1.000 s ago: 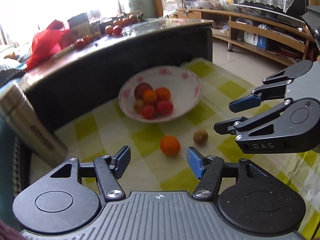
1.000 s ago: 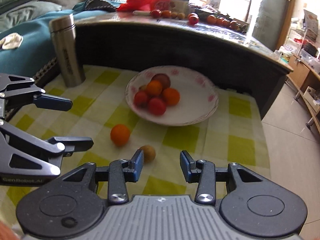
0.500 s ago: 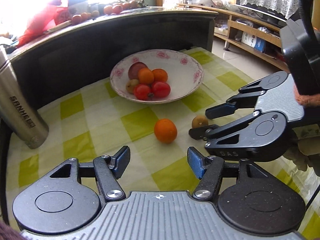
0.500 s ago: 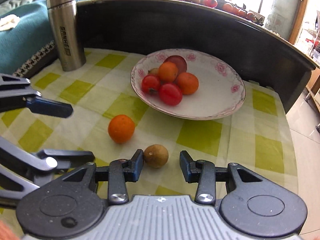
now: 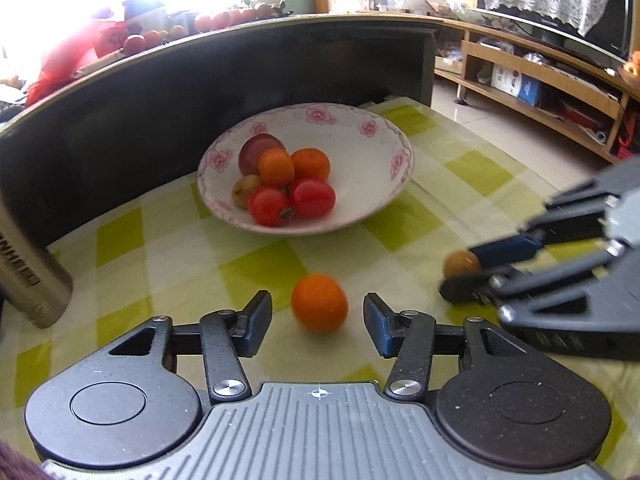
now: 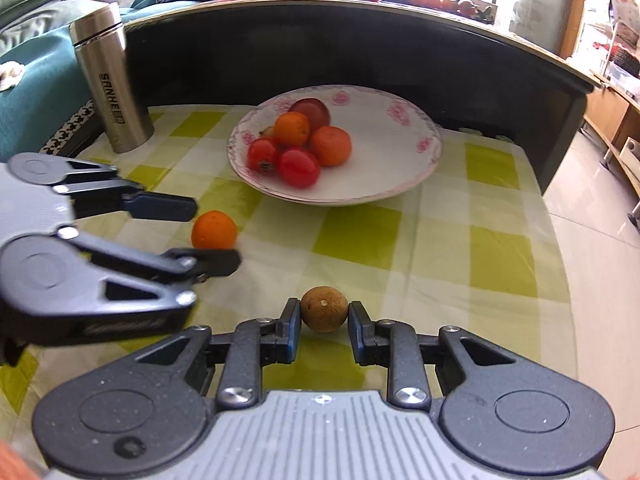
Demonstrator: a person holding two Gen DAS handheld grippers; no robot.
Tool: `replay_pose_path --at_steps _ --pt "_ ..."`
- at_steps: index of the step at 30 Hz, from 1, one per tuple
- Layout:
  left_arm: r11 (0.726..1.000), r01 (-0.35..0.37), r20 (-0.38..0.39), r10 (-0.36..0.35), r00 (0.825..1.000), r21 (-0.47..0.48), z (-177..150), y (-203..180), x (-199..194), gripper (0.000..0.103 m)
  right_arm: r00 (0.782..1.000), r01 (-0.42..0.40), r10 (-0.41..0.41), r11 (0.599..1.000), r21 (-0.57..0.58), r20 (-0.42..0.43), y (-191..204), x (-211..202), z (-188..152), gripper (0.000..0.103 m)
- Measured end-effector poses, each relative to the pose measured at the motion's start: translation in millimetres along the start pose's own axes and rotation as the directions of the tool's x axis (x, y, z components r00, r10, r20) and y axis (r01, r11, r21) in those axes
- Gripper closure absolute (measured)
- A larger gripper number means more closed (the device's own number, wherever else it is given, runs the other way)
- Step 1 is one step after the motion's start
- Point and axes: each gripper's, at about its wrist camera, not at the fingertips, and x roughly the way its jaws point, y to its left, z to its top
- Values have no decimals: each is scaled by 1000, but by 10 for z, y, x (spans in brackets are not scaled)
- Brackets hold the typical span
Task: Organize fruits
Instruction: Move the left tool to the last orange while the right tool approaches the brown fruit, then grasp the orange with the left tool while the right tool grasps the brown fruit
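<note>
A white bowl with pink flowers [image 5: 384, 136] [image 6: 400, 112] holds oranges, tomatoes and a dark red fruit. On the yellow-checked cloth, a loose orange [image 5: 319, 302] [image 6: 214, 230] lies between the fingers of my left gripper [image 5: 318, 316] [image 6: 208, 236], which is open and not touching it. A small brown fruit [image 6: 324, 309] [image 5: 460, 264] rests on the cloth, and my right gripper [image 6: 324, 320] [image 5: 476, 268] has narrowed onto it with its pads against the fruit's sides.
A steel flask [image 6: 110, 80] [image 5: 24, 280] stands at the cloth's left rear. A dark raised counter [image 6: 360, 40] with more fruit on top walls off the back. The table's right edge [image 6: 560, 240] drops to a tiled floor.
Both grippers moved forward and down. The orange now sits between the left fingers. The right fingers closed in from wide apart onto the brown fruit.
</note>
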Motion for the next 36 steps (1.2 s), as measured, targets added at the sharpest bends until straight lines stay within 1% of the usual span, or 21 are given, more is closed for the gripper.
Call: replay_pose_path --at_steps 1,3,4,5,8,11,14,17,22,24,26,28,31,34,36 --pt "1000 -3 -5 3 1000 -3 19 -17 40 47 1000 -1 1 1000 5 2 -22 -11 -3 72" --pt "1000 -7 -18 7 1000 -1 37 -54 107 56 1000 -2 2 1000 15 2 -64 -27 -6 72" --pt "1000 -12 -18 12 1000 1 33 -68 117 58 1000 -2 2 1000 20 1 -81 -32 -9 72" --pt "1000 -13 -19 13 1000 0 34 -73 112 64 1000 -2 2 1000 26 0 -99 -39 -15 72" --pt "1000 -16 -33 16 999 0 7 -79 57 64 1000 -4 4 999 37 -7 -117 -59 -34 72" --pt "1000 -10 -52 10 999 -3 -42 -94 -46 65 1000 -2 2 1000 20 -6 -69 -120 -71 72" --pt "1000 3 -60 -2 998 6 -135 -124 -249 65 1000 0 0 1000 5 -13 17 -228 -155 72" --pt "999 10 -71 -6 997 46 -288 -170 -496 64 1000 3 -4 1000 -12 -27 126 -338 -272 72" --pt "999 14 -74 -12 997 38 -605 -196 -798 64 999 13 -14 1000 -21 -44 336 -477 -497 72" --pt "1000 24 -86 -23 996 2 -703 -180 -807 64 998 25 -28 998 -53 -49 439 -489 -594 72" --pt "999 31 -92 -32 995 -6 -780 -182 -797 64 998 49 -51 996 -76 -30 513 -506 -659 72" --pt "999 38 -90 -37 995 9 -814 -202 -795 63 999 49 -50 997 -60 -17 527 -512 -689 72" --pt "998 59 -74 -59 996 -1 -850 -195 -786 57 999 47 -47 999 -22 -5 497 -513 -708 71" --pt "998 65 -65 -65 996 2 -894 -180 -808 55 999 49 -49 998 -28 3 499 -509 -711 70" --pt "998 55 -64 -54 996 5 -905 -191 -820 52 999 51 -51 998 -30 7 496 -504 -713 69"
